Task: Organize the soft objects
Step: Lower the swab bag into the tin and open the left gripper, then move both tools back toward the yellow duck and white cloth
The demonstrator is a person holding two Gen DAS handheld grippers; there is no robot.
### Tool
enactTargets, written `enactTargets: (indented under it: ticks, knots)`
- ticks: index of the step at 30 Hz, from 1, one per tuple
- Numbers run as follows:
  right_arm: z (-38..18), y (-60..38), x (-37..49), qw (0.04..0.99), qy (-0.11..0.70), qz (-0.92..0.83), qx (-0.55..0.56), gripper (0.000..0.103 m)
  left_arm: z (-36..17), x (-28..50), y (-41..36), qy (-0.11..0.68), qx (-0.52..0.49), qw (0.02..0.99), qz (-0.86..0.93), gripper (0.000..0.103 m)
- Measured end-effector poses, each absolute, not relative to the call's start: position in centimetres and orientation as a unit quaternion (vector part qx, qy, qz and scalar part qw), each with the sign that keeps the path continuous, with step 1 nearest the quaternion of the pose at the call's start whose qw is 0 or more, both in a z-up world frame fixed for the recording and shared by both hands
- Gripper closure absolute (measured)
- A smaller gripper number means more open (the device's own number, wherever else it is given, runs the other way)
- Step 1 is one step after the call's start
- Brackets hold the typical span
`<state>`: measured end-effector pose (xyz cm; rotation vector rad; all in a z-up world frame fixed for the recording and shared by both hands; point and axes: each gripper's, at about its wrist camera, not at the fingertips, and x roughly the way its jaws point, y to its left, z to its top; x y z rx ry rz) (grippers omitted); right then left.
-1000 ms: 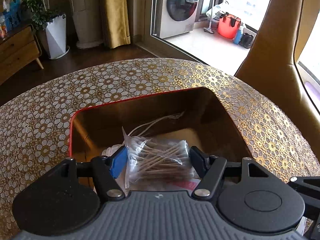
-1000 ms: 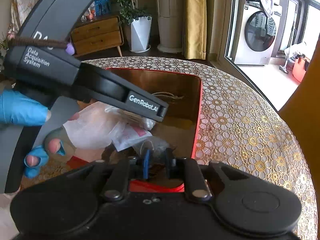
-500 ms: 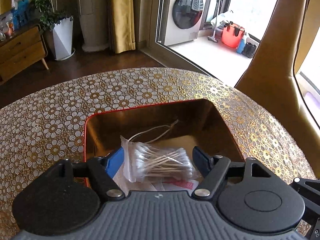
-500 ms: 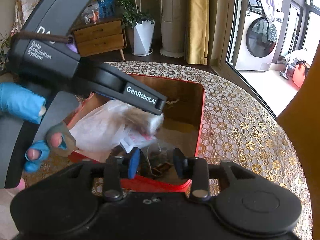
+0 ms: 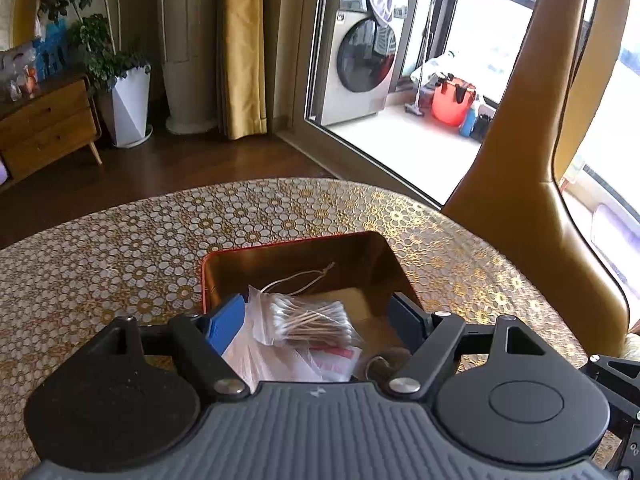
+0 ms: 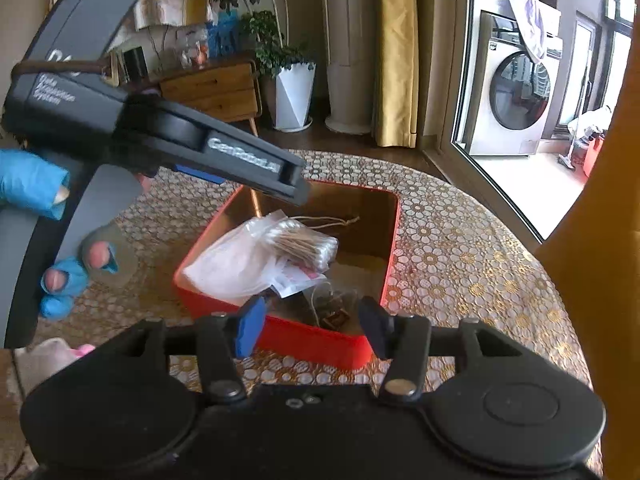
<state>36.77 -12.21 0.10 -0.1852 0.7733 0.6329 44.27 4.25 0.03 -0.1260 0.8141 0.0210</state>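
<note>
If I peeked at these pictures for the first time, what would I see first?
Probably the bright red box in the middle of the gold flowery tablecloth. Inside it lies a clear bag of cotton swabs on top of white plastic packets. Both grippers, left and right, hang above the box, open and empty.

A round table point(image 6: 460, 264) in gold-flowered cloth carries a red box point(image 6: 320, 344).
</note>
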Motion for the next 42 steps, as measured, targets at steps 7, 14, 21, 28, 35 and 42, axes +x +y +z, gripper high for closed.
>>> enactTargets:
  ticks: [7, 14, 21, 28, 35, 42]
  knots:
    - [2.9, -14.3, 33.7, 0.882, 0.357, 0.300, -0.074, 0.045, 3.1, 40.3, 4.0, 0.379, -0.057, 0.924, 0.007, 0.024]
    - [5.0, -15.7, 30.0, 0.887, 0.344, 0.301, -0.066, 0.040, 5.5, 35.7, 3.7, 0.362, -0.052, 0.931, -0.004, 0.023]
    - [5.8, -16.7, 26.5, 0.889, 0.338, 0.303, -0.054, 0.035, 6.2, 31.1, 4.1, 0.352, -0.047, 0.935, -0.013, 0.018]
    - [5.5, -17.7, 23.4, 0.886, 0.342, 0.308, -0.052, 0.029, 5.5, 26.7, 4.2, 0.351, -0.048, 0.934, -0.030, 0.017]
    - [4.6, -18.4, 21.3, 0.882, 0.346, 0.316, -0.046, 0.024, 4.2, 22.5, 4.1, 0.350, -0.060, 0.934, -0.047, 0.006]
    - [3.6, -19.1, 20.6, 0.879, 0.354, 0.315, -0.042, 0.022, 2.4, 19.2, 4.6, 0.342, -0.075, 0.936, -0.045, 0.001]
